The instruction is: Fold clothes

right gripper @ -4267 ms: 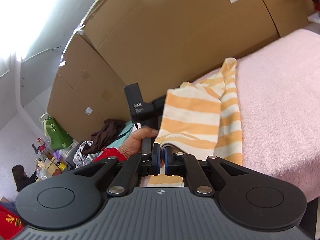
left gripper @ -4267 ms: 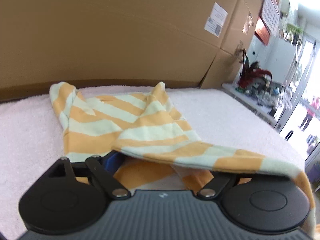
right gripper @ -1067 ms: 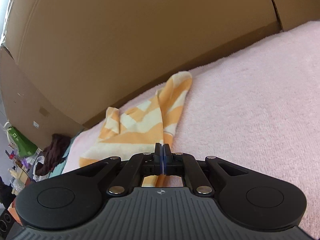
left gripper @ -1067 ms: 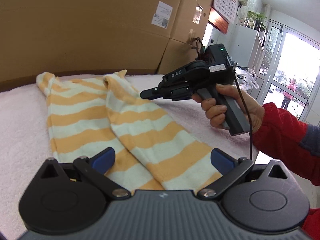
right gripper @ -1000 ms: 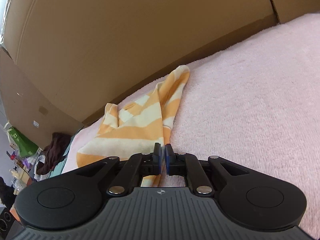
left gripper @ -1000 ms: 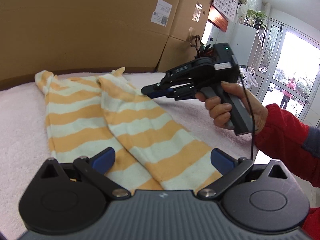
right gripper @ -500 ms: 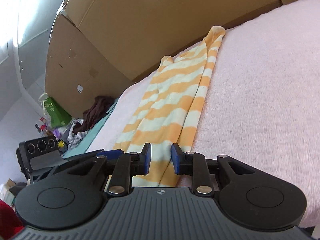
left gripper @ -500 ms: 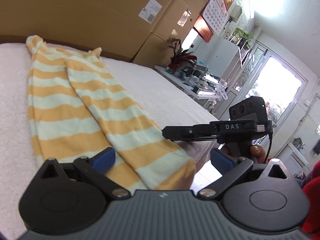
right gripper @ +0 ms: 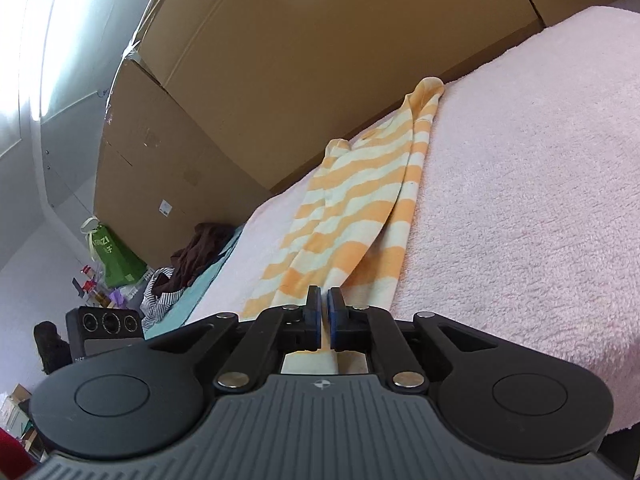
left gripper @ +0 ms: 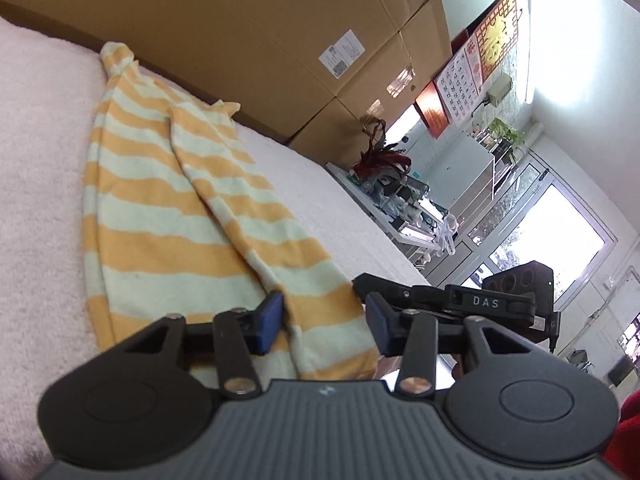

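Observation:
An orange-and-cream striped garment [left gripper: 180, 208] lies lengthwise on the pink towel-covered table [left gripper: 40, 200], folded into a long narrow strip. My left gripper [left gripper: 325, 324] is open, and its blue pads straddle the near hem at the table's front edge. My right gripper [right gripper: 324, 312] has its pads almost together on the same hem of the garment [right gripper: 360, 200]. In the left wrist view the right gripper [left gripper: 362, 284] comes in from the right at the hem's corner.
Tall cardboard boxes [left gripper: 240, 20] wall off the table's far side. A pile of other clothes [right gripper: 192, 256] and a green bag [right gripper: 116, 256] sit beyond the left end. A shelf with a plant [left gripper: 384, 164] stands past the right end.
Both grippers have dropped back to the near hem. The left jaws narrowed from wide open around it. The right jaws went from open to nearly together on the cloth.

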A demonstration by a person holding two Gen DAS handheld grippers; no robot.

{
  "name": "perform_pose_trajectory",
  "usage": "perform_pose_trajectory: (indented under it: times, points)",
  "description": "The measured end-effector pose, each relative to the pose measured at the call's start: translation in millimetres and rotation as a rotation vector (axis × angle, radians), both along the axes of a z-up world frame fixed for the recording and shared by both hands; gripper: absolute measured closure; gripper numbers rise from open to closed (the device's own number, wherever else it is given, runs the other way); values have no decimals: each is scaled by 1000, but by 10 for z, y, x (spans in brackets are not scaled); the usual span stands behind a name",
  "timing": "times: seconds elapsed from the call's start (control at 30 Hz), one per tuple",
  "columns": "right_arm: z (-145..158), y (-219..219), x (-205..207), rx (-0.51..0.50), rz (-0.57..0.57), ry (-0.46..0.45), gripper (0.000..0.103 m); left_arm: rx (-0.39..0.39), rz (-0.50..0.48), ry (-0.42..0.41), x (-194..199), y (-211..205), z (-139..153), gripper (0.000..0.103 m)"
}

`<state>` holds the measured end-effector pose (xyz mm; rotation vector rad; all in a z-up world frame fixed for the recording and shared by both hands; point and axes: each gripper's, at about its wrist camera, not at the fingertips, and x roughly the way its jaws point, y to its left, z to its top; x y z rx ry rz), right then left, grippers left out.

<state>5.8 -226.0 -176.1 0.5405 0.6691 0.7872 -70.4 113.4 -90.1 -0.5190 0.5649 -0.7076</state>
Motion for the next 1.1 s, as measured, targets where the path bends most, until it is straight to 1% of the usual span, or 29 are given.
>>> perform_pose_trajectory:
  times: [0.03,0.07,0.13,0.17,0.2,0.27,0.33,0.37,0.4,0.43,0.47,0.5,0.53,0.57,0.6,0.77,0.87,0.93,1.03,1.1]
  points:
    - [-7,-2,-29,-3,2,0,90,18,9,-1,-13,-4,4,61]
    - [-15,-5,-58,-7,5,0,85,32,10,-3,-31,-7,11,61]
    - [-30,-10,-117,-14,10,1,84,45,-7,-13,-72,-20,39,49]
    - [-37,-12,-146,-17,12,1,80,46,-18,-20,-94,-31,50,39]
    - [-45,-15,-175,-21,14,1,79,49,-30,-27,-113,-56,62,31]
    - [-59,-20,-233,-28,19,2,75,73,-44,-47,-156,-127,73,28]
    - [-74,-25,-291,-35,24,2,75,107,-43,-73,-187,-197,74,30]
    - [-82,-27,-321,-38,26,2,75,114,-35,-84,-196,-214,64,33]
    - [-111,-10,-337,-47,24,3,75,115,-23,-90,-199,-218,51,40]
    - [-148,15,-349,-56,20,4,77,113,-11,-93,-198,-217,37,45]
    - [-185,39,-361,-66,17,5,77,108,1,-88,-194,-207,19,54]
    - [-222,64,-373,-76,13,5,79,107,10,-84,-195,-195,6,60]
    - [-255,97,-388,-98,11,0,89,109,15,-84,-202,-186,4,62]
    - [-270,111,-406,-109,10,-9,91,111,16,-81,-213,-176,8,67]
    - [-279,117,-425,-115,10,-18,92,110,15,-78,-227,-165,16,68]
    - [-246,51,-494,-114,7,-47,93,121,11,-90,-316,-175,-8,68]
    - [-308,55,-477,-116,-3,-22,93,115,9,-88,-325,-190,-3,68]
    - [-307,60,-500,-123,-3,-29,93,105,-1,-79,-323,-186,5,69]
    - [-265,45,-549,-122,-1,-58,94,55,-6,-45,-291,-134,-35,75]
    - [-260,31,-566,-116,-3,-61,94,35,2,-28,-269,-105,-67,87]
